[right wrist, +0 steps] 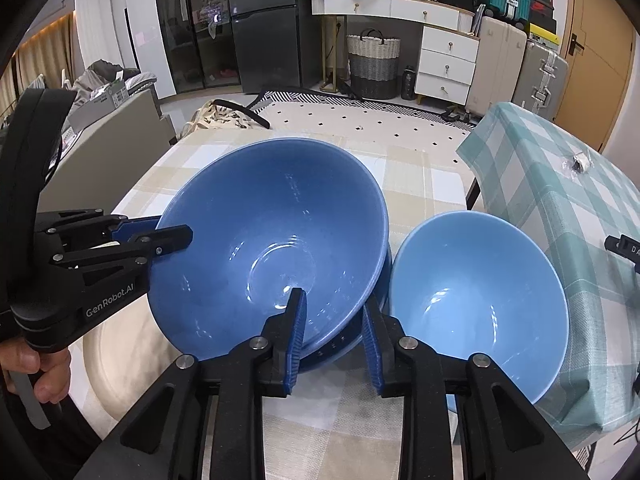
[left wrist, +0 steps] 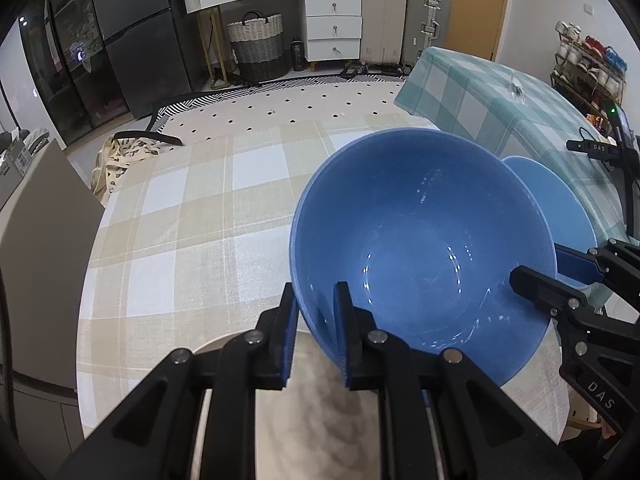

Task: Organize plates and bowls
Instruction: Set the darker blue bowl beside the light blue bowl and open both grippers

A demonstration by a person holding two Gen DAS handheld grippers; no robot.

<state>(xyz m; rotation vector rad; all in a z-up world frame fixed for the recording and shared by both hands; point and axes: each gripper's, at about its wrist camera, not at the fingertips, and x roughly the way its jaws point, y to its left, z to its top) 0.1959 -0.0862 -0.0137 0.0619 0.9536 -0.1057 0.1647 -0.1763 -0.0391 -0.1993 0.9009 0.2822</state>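
Large blue bowl tilted, raised at its near-left rim, over the beige checked tablecloth. Sits nested in a second dark blue bowl, of which only a strip of outer rim shows below it in the right wrist view.

Left gripper clamped on the large blue bowl's rim: one pad outside the wall, one inside, both pressing. Seen again from the right wrist view at the bowl's left edge, with a hand on its handle.

Right gripper straddling the near rim of the nested pair: left finger inside the upper bowl, right finger outside the lower one, a gap visible beside the right pad. Not pressing; jaws parted. Also visible at the bowl's right edge in the left wrist view.

Light blue bowl upright just beside the nested pair, on its right, near the teal checked cloth.

Pale round plate flat on the tablecloth beneath the tilted bowl's left side.
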